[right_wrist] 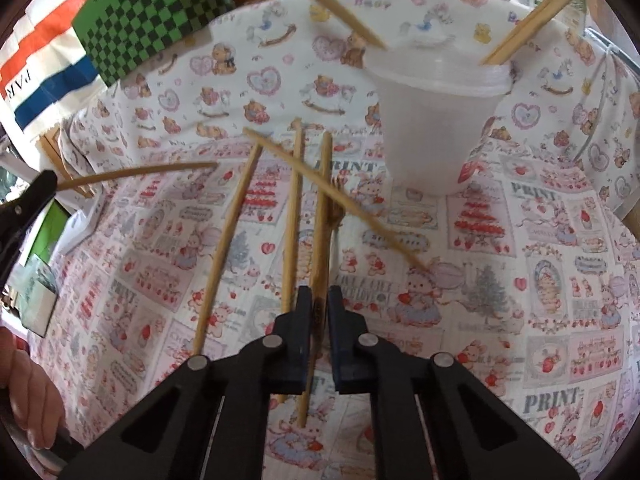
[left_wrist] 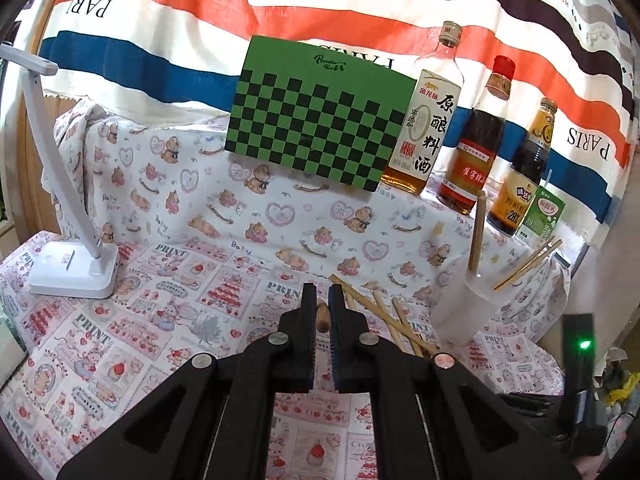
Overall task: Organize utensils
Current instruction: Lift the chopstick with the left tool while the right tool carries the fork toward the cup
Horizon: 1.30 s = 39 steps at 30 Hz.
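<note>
Your desk (right_wrist: 520,240) carries a plastic cup (right_wrist: 436,120) toward its back edge with chopsticks (right_wrist: 532,20) leaning in it; loose ones (right_wrist: 224,248) lie crossed in front. Your right hand-held gripper (right_wrist: 319,300) is clamped on a wooden fork (right_wrist: 320,232) lying there. Your left hand-held gripper (left_wrist: 320,300) is closed on a wooden stick (left_wrist: 322,316).

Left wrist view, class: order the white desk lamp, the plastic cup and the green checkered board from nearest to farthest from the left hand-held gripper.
1. Plastic cup, right of the left hand-held gripper.
2. White desk lamp, far left.
3. Green checkered board, at the back against the striped cloth.
</note>
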Each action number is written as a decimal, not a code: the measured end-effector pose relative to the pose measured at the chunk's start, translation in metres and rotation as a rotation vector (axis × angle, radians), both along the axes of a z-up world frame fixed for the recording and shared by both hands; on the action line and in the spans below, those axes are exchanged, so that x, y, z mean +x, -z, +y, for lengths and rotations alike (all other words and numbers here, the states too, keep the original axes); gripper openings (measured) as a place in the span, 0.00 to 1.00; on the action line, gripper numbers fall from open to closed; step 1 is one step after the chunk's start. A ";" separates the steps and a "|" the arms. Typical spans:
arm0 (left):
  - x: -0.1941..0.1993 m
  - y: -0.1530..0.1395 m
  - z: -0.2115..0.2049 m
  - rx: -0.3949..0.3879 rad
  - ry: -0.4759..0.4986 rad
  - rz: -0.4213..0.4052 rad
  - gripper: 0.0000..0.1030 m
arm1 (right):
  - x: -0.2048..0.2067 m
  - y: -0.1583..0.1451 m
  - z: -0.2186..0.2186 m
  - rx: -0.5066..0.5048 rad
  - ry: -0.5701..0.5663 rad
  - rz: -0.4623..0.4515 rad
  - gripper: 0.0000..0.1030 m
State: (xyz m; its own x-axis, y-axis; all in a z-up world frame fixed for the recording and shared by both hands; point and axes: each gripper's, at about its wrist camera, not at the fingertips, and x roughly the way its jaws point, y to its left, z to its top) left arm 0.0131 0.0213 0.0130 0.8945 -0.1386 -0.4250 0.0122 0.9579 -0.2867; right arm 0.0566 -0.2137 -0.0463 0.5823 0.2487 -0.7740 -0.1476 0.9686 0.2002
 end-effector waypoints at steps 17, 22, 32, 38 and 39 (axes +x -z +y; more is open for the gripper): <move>0.002 0.004 -0.008 0.015 0.019 0.014 0.05 | -0.011 -0.031 -0.026 0.064 0.059 -0.104 0.02; 0.001 0.003 -0.006 0.012 0.023 0.004 0.05 | -0.022 -0.050 -0.032 0.074 0.061 -0.219 0.02; -0.013 -0.009 -0.005 -0.027 0.082 -0.092 0.04 | -0.036 -0.071 -0.044 0.165 0.065 -0.336 0.02; -0.030 -0.019 -0.005 -0.041 0.147 -0.198 0.04 | -0.038 -0.076 -0.044 0.161 0.064 -0.322 0.02; -0.033 -0.020 -0.007 -0.033 0.151 -0.217 0.04 | -0.039 -0.076 -0.046 0.167 0.063 -0.318 0.02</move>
State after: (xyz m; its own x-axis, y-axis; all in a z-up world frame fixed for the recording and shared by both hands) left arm -0.0198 0.0147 0.0331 0.9323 -0.2877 -0.2190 0.2186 0.9309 -0.2926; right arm 0.0178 -0.2593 0.0296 0.8055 0.3123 -0.5035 -0.1693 0.9357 0.3095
